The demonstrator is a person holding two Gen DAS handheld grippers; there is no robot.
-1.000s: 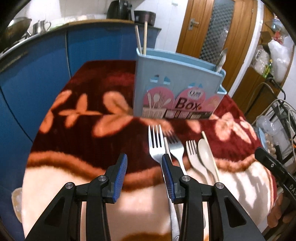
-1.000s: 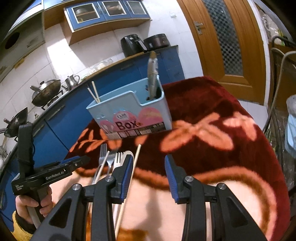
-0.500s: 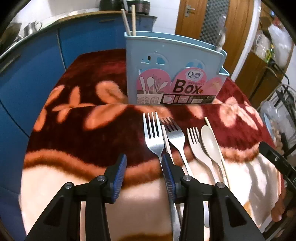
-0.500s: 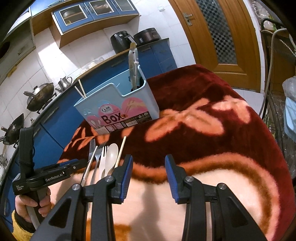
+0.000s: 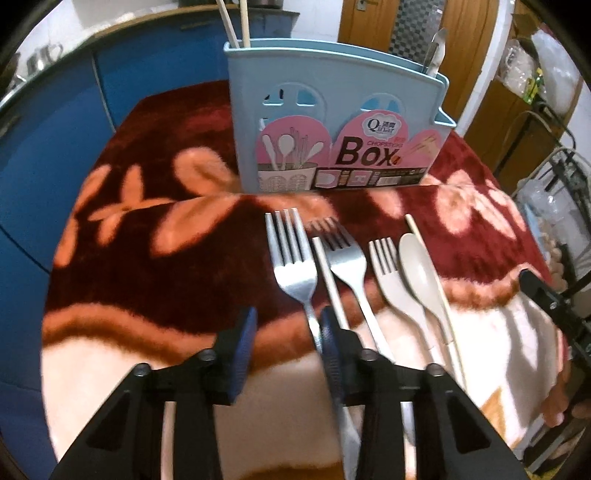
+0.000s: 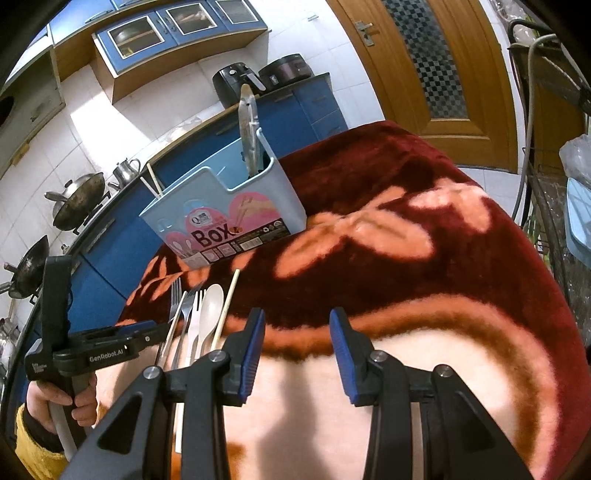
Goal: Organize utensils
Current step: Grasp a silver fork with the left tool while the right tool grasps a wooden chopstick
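- The pale blue utensil box (image 5: 332, 122) is standing upright on the blanket-covered tabletop (image 5: 166, 258), at twelve o'clock from the left tongs (image 5: 286, 336); its pink label is reading "Box", with "CHOPSTICKS" in small letters above it and a round mark starting with "Q".
- Two chopsticks (image 5: 234, 22) are sticking up from the box's ten o'clock corner, and a metal utensil handle (image 5: 436, 51) is leaning out of its two o'clock corner.
- Between the box and the left tongs, a large steel fork (image 5: 293, 262), a loose chopstick (image 5: 328, 280), a second steel fork (image 5: 347, 258), a cream plastic fork (image 5: 388, 273), a cream spoon (image 5: 419, 273) and another thin stick (image 5: 428, 266) are lying side by side, heads pointing toward the box.
- The left tongs are standing spread and gripping nothing; the large fork's handle is running just beside the inner face of their right finger, and open blanket is showing at nine o'clock.
- The right tongs (image 6: 297, 349) are also spread and empty, hovering over bare blanket with wide free room toward three o'clock, where the tabletop edge is falling away.
- In the right wrist view the left gripper body is reading "GenRobot.AI" and is held by the left hand (image 6: 62, 398) at eight o'clock.
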